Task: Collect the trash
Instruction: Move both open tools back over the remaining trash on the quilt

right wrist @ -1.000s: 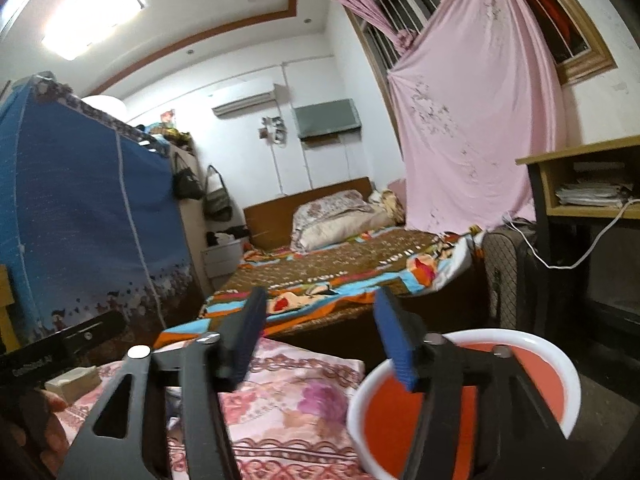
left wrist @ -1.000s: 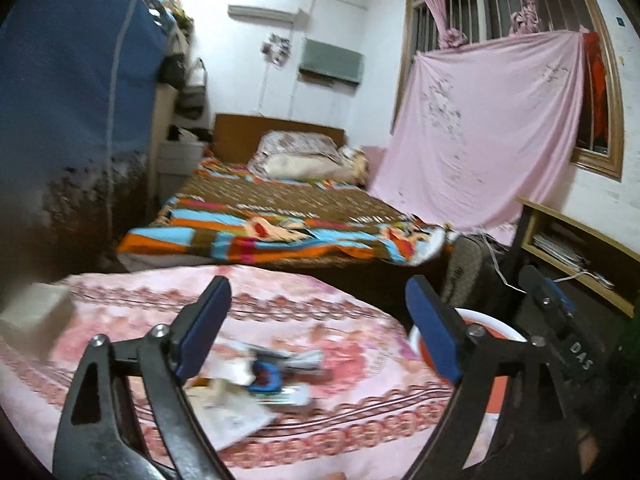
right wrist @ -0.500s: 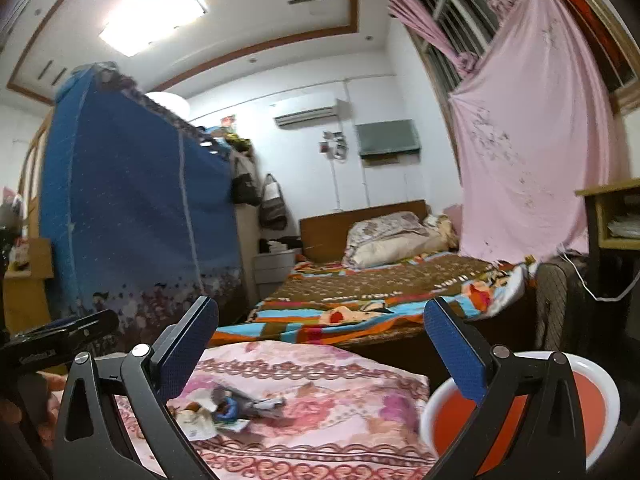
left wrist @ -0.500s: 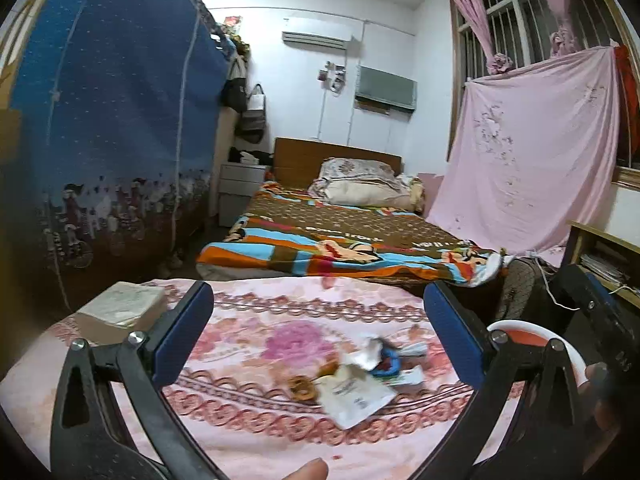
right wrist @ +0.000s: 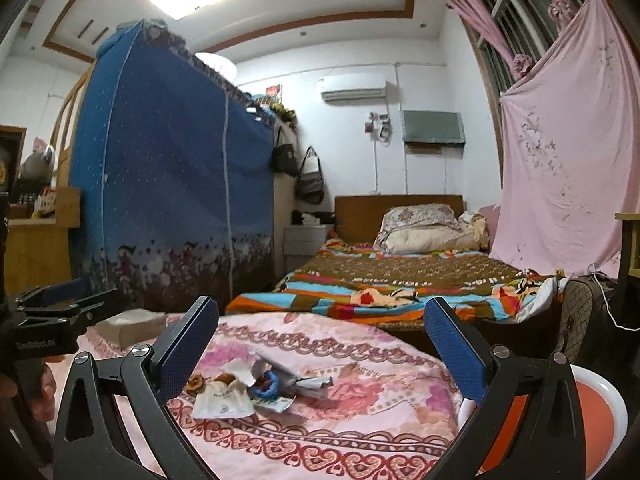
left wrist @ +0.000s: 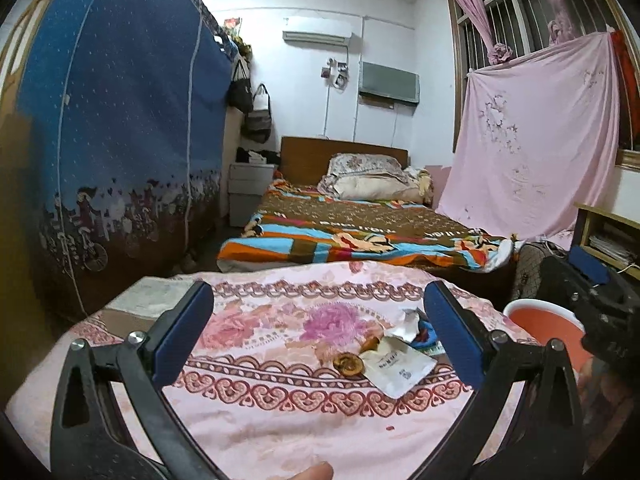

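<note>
I find both claws spread to their widest and holding nothing: the left claw [left wrist: 318,328] and the right claw [right wrist: 320,344] each frame bare cloth between their blue pads. The trash pile [right wrist: 256,390] lies on the desk [left wrist: 280,412], which is covered by a pink floral cloth. In the left wrist view the pile sits ahead and off to the right, close against the inner face of the right-hand pad; in the right wrist view it sits ahead and left of centre, just inside the left-hand pad. I judge it to lie between the two claws, neither one clearly nearer. The largest item is a white sachet [left wrist: 398,368], lying flat with its long axis running diagonally, near corner toward the lower right in the left view. Beside it are a brown round scrap [left wrist: 349,364], a blue wrapper [right wrist: 266,384] and a crumpled silvery foil [right wrist: 308,380]. The orange bin with a white rim [right wrist: 600,408] stands off the desk's right edge, on the right claw's side. The sachet bears small dark print that I cannot read. The other claw's body, seen at the left of the right wrist view, carries white lettering too blurred to make out.
</note>
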Tool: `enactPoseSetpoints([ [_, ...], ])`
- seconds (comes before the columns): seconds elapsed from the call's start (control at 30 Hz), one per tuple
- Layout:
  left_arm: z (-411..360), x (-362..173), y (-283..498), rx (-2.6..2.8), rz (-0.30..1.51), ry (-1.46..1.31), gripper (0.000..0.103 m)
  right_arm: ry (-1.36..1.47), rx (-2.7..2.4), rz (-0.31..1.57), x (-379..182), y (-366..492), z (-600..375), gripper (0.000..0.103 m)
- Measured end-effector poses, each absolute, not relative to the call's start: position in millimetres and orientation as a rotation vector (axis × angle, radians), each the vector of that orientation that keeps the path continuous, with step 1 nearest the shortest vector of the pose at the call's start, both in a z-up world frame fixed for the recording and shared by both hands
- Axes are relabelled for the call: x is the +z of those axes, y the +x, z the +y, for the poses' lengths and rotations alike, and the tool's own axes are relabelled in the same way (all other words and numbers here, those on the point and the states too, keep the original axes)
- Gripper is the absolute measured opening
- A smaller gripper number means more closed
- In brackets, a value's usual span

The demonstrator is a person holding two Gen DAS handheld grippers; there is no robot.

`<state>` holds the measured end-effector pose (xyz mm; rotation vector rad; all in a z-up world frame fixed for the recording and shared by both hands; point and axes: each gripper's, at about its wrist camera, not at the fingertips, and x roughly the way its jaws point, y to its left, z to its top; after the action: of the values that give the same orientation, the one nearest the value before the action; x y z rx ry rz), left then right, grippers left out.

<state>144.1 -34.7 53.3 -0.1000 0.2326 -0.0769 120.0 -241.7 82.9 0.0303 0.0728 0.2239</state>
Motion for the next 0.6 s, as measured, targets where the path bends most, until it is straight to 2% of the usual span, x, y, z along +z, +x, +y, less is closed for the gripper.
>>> enactPoseSetpoints([
  [0.17,-33.7,46.1,152.2,-0.113,0.297,-0.113,0.088,0.021,0.242,0.140,78.7,130.1,-237.4,0.103],
  [0.27,-34.7,42.8,158.7,-0.134,0.342,-0.118,0.081,0.015,0.251,0.177,76.4,135.9,-235.0,0.098],
  [0.43,-40.6,34.6,174.7,-0.182,0.445,-0.109,0.058,-0.003,0.274,0.270,71.2,151.5,-229.3,0.077],
  [0.53,-44.4,31.0,181.1,-0.207,0.488,-0.101,0.051,-0.018,0.300,0.339,67.3,162.9,-223.3,0.063],
  [0.6,-46.9,28.8,186.3,-0.229,0.523,-0.099,0.047,-0.031,0.317,0.383,63.9,169.4,-219.3,0.050],
])
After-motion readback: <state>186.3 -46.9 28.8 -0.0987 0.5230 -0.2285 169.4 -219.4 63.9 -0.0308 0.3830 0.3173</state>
